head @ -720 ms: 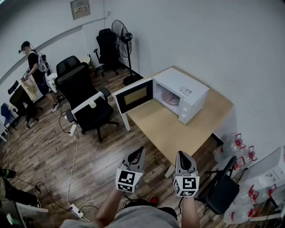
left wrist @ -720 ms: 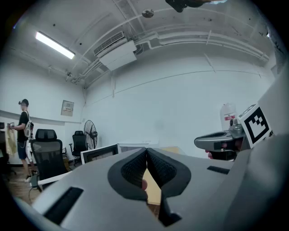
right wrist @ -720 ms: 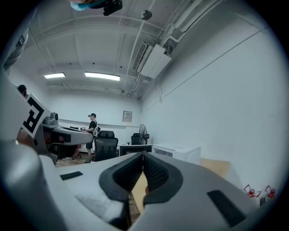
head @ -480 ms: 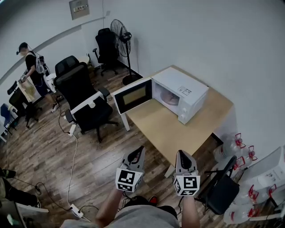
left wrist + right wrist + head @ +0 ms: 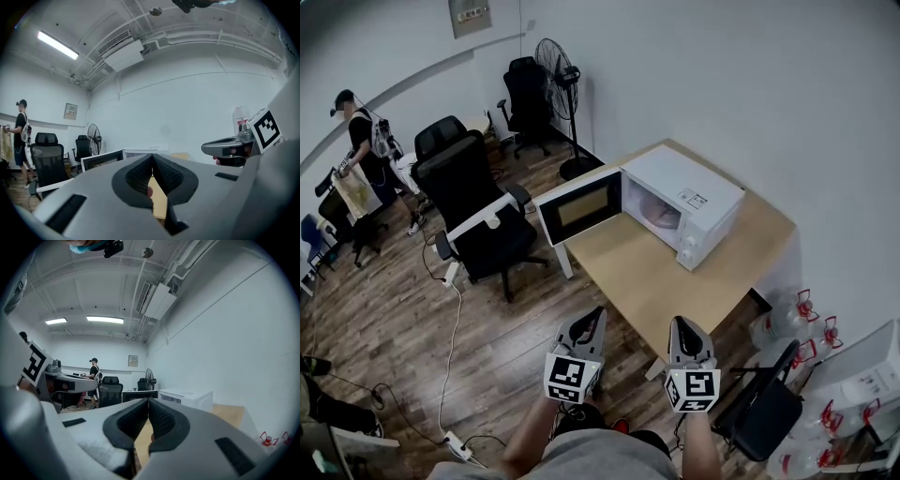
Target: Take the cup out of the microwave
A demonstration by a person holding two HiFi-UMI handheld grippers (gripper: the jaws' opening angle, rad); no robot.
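Head view puts the left tool (image 5: 592,319) and right tool (image 5: 682,328) nearest, each with its jaws pressed together on nothing, short of the desk (image 5: 652,281). Farther on, the white microwave (image 5: 701,192) stands on the desk with its door (image 5: 578,206) swung open, and the cup (image 5: 660,214) is only a pale shape in the cavity. It is probably stiff, light and breakable, best pinched across its wall or handle; which way it points and how its long axis lies cannot be told.
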